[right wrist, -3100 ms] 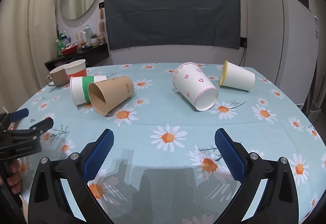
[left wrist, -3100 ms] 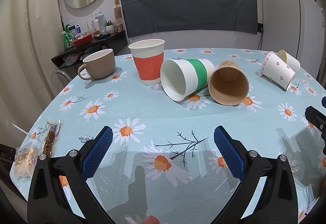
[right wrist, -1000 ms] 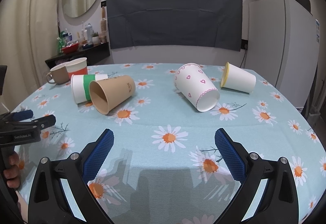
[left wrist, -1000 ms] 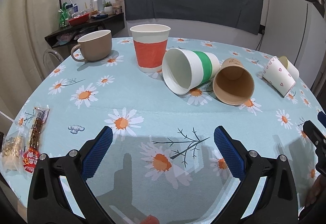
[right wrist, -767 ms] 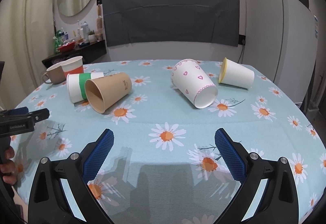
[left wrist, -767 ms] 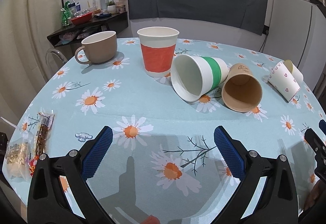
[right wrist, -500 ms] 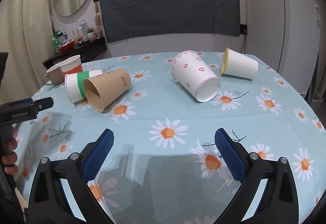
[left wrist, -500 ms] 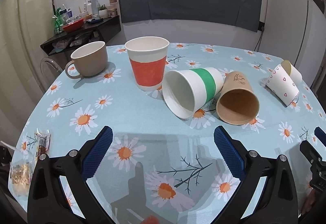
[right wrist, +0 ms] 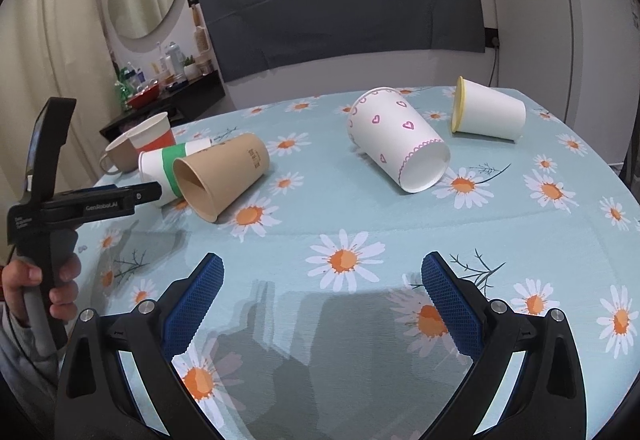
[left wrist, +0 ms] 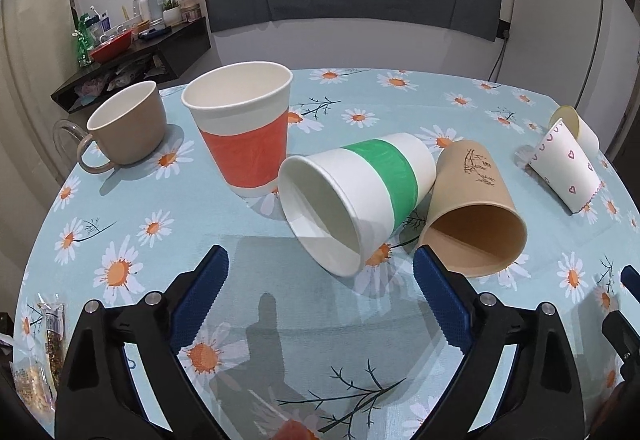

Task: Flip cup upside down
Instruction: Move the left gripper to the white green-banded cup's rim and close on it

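Note:
A white cup with a green band (left wrist: 352,200) lies on its side, mouth toward me, just beyond my open, empty left gripper (left wrist: 320,280). A brown paper cup (left wrist: 476,216) lies beside it on the right, and a red-banded cup (left wrist: 244,128) stands upright behind. In the right wrist view the brown cup (right wrist: 220,176), a heart-print cup (right wrist: 396,144) and a yellow-rimmed cup (right wrist: 488,112) all lie on their sides. My right gripper (right wrist: 320,284) is open and empty over the cloth, well short of them.
A beige mug (left wrist: 128,128) stands at the far left of the round daisy-print table (left wrist: 160,200). Snack packets (left wrist: 48,336) lie near the left edge. A shelf with bottles (left wrist: 132,40) and a fridge (left wrist: 560,20) stand behind.
My left gripper has moved forward toward the green-banded cup, which now looms larger. My right gripper has shifted slightly; the left gripper appears nearer in its view.

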{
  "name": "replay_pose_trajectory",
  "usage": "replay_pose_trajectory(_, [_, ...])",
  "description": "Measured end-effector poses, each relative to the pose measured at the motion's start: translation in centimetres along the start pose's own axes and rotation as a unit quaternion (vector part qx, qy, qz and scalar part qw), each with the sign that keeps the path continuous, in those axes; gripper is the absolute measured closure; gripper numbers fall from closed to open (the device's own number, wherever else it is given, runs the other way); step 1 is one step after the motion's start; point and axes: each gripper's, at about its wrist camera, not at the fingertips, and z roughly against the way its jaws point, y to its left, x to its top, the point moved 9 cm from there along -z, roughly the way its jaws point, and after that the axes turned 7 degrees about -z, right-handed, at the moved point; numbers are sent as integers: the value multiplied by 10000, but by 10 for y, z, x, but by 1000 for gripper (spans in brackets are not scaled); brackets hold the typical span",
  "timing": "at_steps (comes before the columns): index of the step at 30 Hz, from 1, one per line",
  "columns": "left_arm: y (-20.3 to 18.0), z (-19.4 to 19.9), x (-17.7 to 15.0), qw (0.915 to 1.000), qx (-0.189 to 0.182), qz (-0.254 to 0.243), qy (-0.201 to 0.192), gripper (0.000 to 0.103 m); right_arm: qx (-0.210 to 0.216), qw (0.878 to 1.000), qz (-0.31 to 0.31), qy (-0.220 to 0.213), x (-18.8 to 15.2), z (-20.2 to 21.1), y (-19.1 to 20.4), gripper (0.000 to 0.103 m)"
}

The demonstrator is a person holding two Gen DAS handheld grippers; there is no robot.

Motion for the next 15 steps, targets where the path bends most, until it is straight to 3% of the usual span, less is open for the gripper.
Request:
replay_pose_trajectory(4, [0, -7, -1, 9999, -90, 62, 66, 27, 55, 10000, -10, 45, -1, -1, 1, 8])
replay_pose_trajectory(6, [1, -10, -3, 9997, -132, 139, 147, 39, 83, 9999, -20, 55, -1, -2, 1, 8])
replay_pose_trajectory(11, [-3, -11, 0, 9995, -291, 117, 54, 47, 97, 9999, -26, 95, -2, -3, 1, 8])
replay_pose_trajectory(13, [-7, -9, 2, 9993, -376, 43, -19, 59, 111, 9999, -40, 114, -2, -3, 1, 8])
replay_pose_trajectory(15, [-11, -12, 3, 9986, -531, 34, -1, 83, 97, 9999, -36, 118, -3, -3, 0, 8])
